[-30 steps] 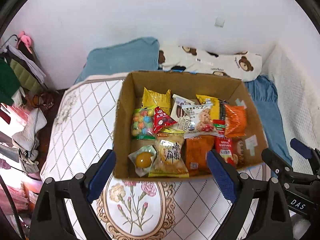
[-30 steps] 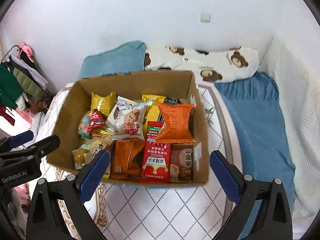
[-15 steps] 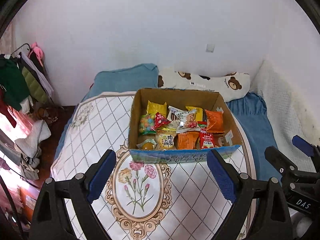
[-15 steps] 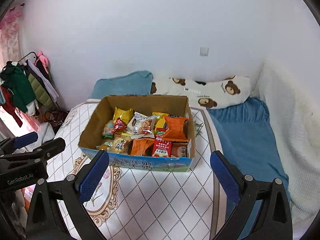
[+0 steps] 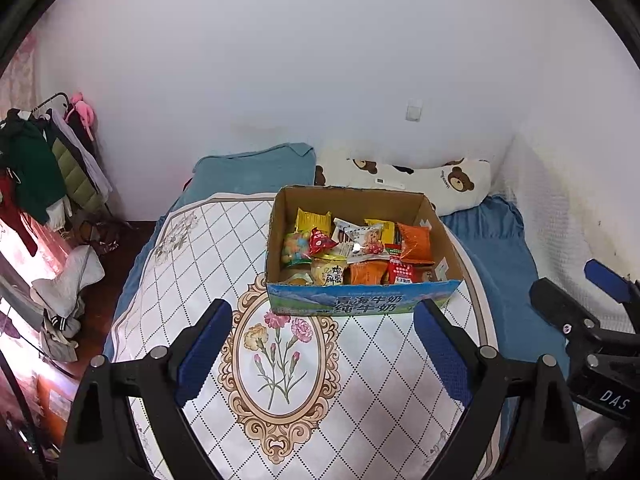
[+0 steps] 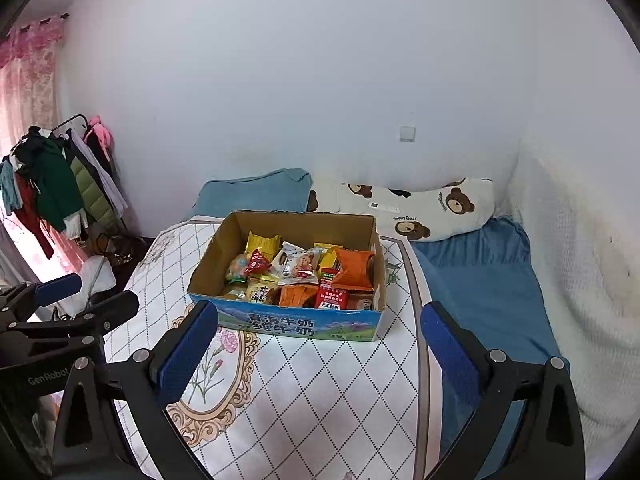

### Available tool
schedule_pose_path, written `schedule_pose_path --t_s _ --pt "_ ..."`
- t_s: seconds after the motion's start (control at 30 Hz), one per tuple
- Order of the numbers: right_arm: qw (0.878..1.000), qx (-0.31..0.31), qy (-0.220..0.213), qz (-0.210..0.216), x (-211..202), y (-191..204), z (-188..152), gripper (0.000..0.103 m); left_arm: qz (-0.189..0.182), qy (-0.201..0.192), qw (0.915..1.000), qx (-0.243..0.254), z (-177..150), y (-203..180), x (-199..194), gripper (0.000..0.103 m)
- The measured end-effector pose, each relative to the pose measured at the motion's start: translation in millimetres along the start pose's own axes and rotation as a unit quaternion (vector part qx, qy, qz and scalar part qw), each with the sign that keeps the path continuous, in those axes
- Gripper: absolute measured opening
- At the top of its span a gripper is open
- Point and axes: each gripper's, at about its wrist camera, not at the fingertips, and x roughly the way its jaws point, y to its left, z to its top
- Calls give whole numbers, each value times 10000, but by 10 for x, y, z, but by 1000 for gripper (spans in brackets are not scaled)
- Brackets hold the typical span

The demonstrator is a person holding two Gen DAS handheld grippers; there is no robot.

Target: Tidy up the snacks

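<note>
Through the left wrist camera, my left gripper [image 5: 322,350] has its fingers spread wide, holding nothing, short of the cardboard box [image 5: 360,300] full of snack packets [image 5: 356,252] on the bed's patterned cover [image 5: 288,364]. Through the right wrist camera, my right gripper [image 6: 320,354] is likewise wide apart and empty, the box [image 6: 296,322] just beyond it.

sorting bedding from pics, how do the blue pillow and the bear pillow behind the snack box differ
The blue pillow is one plain teal colour; the bear pillow is cream printed with brown bears. The blue pillow lies behind the box on its left; the bear pillow runs off to the right. A small white stick-shaped thing rests on the bear pillow; nothing shows on the blue pillow. Both lie along the white wall, meeting end to end.
</note>
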Motion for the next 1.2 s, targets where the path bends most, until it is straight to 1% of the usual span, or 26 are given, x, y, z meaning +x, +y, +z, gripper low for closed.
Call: schedule_pose_path --t_s 0.03,0.1,0.13,0.33,0.53,0.67,0.97,1.2 --pt "10000 -6 -1 6 -24 4 -5 103 14 -16 10000 -9 -2 3 0 93" --pt "10000 28 -4 17 -37 3 -9 103 32 -45 10000 -17 -3 3 4 101" --pt "10000 28 4 0 -41 4 -12 103 26 -55 10000 -21 -1 6 18 103" --pt "9999 65 -2 -78 135 -55 16 103 142 -17 9999 -50 47 15 230 103" --pt "9998 177 51 -110 505 -144 43 103 260 183 9994 -100 107 32 577 103" --pt "9996 256 81 -129 739 -203 86 103 238 412 9987 -157 145 50 825 103" --pt "9985 315 424 -111 1277 -251 92 103 374 699 9968 -117 156 55 1205 103" --pt "9976 272 614 -169 1525 -247 62 103 379 850 9956 -89 119 45 1329 103"
